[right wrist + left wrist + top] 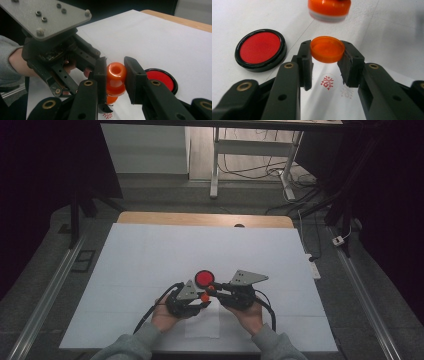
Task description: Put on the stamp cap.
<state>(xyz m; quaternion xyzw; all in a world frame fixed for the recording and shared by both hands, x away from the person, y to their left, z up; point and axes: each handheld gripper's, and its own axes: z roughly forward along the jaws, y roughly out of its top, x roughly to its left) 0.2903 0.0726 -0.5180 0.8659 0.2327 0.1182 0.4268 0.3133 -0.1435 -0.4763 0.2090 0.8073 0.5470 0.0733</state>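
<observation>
Two grips are set: your left gripper (327, 62) pinches the shallow translucent orange plastic cap (327, 49), your right gripper (115, 75) clamps the glossy orange stamp handle (116, 75) just above it. Your left gripper view alone reveals red stamped marks (327, 82) on the paper, beside the round red ink pad in its black case (260, 48).

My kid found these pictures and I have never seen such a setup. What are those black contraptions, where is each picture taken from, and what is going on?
A person sits at a table covered in white paper, holding hand-worked tongs in each hand. One picture looks down from above; the other two come from small cameras riding on each pair of tongs. The left tongs are shut on an orange cap. The right tongs are shut on an orange stamp. A red ink pad lies on the paper, near a red stamped mark.
</observation>
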